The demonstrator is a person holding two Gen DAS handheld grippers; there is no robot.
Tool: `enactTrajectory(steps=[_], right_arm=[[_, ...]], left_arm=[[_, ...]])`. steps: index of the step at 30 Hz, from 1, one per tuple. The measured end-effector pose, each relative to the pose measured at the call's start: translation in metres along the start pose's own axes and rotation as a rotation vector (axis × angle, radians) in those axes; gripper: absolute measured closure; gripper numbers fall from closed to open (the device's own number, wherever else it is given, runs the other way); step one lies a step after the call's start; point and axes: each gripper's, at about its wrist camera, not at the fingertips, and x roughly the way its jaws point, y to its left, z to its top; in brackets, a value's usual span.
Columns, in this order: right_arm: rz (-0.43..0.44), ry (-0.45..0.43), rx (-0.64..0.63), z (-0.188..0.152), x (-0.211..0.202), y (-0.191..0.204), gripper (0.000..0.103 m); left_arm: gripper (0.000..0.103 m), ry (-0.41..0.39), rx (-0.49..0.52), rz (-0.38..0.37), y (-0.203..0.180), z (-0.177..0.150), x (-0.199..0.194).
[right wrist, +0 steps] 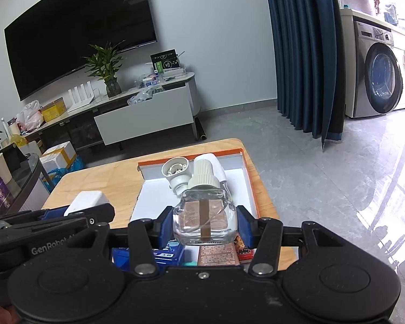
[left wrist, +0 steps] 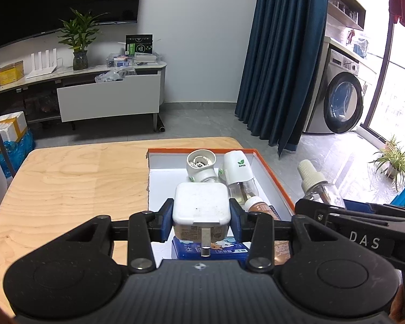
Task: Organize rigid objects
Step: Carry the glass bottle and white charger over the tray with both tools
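Over the orange-rimmed box (left wrist: 272,170), left tool (left wrist: 201,216) clamps a prongs-back charger (left wrist: 201,210); right tool (right wrist: 205,222) grips a seemingly cap-forward bottle (right wrist: 204,216).

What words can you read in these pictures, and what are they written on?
"DAS" – on the black body of the right gripper, seen from the left wrist view.
"GenRobot" then a cut-off letter – on the left gripper, seen from the right wrist view.
Green leaf logo on the white plug-in diffuser: its word is too small to read.
White charger, blue carton and brown packet: print too blurred.
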Motion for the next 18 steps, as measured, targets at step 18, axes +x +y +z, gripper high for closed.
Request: enactTrajectory(steps=[18], right_arm=[[0.009,0.032,-0.013,-0.003,0.012,0.005,0.043]], left_arm=[[0.061,0.018,-0.005,0.000,0.001,0.001,0.009]])
